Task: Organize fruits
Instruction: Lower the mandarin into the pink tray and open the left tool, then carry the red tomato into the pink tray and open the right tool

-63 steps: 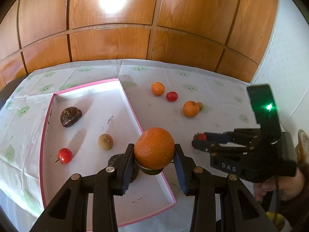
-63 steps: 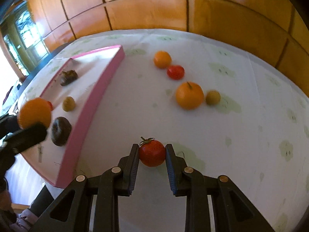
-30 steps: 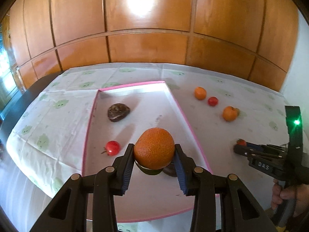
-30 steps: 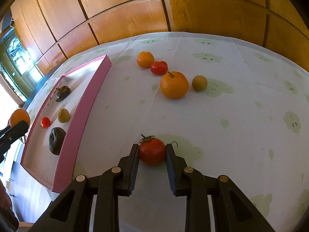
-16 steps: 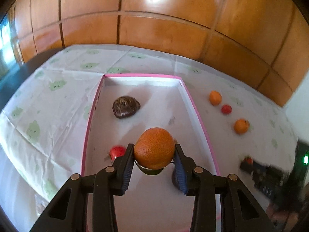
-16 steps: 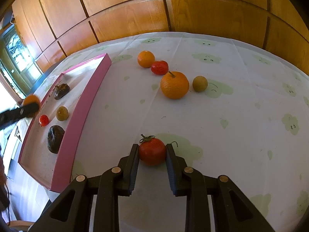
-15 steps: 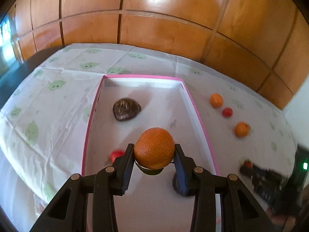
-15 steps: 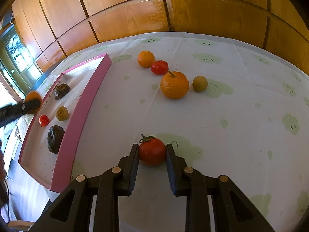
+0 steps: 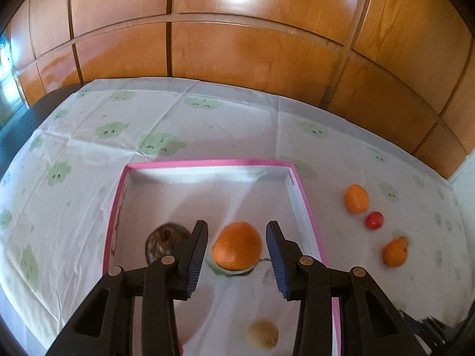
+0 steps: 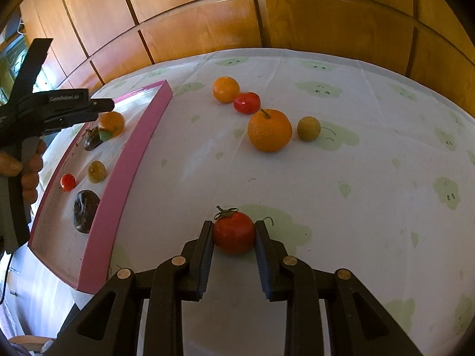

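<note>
Wood panels back the desk (image 10: 371, 178); left gripper (image 9: 237, 247) fingers stand released around the orange (image 9: 237, 246) in the pink tray (image 9: 301, 190); right gripper (image 10: 234, 235) fingers grasp the tomato (image 10: 234, 233).

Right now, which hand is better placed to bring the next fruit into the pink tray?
Right. The right gripper is already shut on the tomato, on the cloth beside the pink tray. The left gripper stands open around the orange inside the tray.

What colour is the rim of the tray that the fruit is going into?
Pink rim on the tray, white inside; the left wrist view shows it best.
</note>
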